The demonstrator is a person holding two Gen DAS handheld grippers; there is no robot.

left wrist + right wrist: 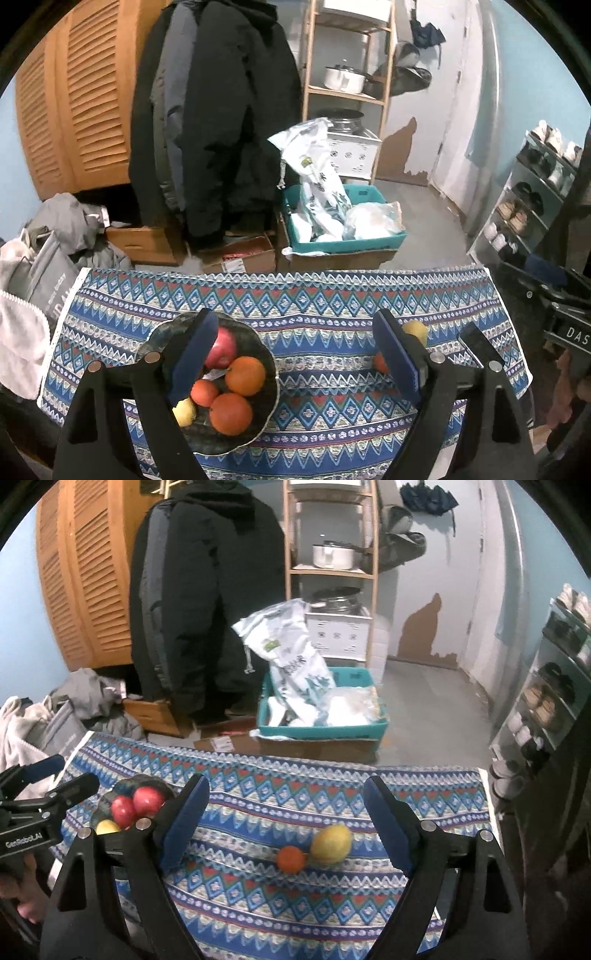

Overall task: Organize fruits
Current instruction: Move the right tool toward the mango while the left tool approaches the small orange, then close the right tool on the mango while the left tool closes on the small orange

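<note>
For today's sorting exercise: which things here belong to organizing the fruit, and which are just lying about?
Belong to the job:
- dark bowl holding oranges, red apples and a small lemon
- loose lemon and small orange on the patterned cloth

Just lying about:
- hanging coats
- pot on the wooden shelf
- teal crate of bags
- shoe rack

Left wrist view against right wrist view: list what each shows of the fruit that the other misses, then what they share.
Only the left wrist view looks into the bowl from above, showing three oranges beside a red apple and a yellow fruit. Only the right wrist view shows the loose lemon and small orange whole, touching on the cloth, and a second red apple. Both share the bowl, the patterned cloth and the two loose fruits, with both grippers open and empty.
</note>
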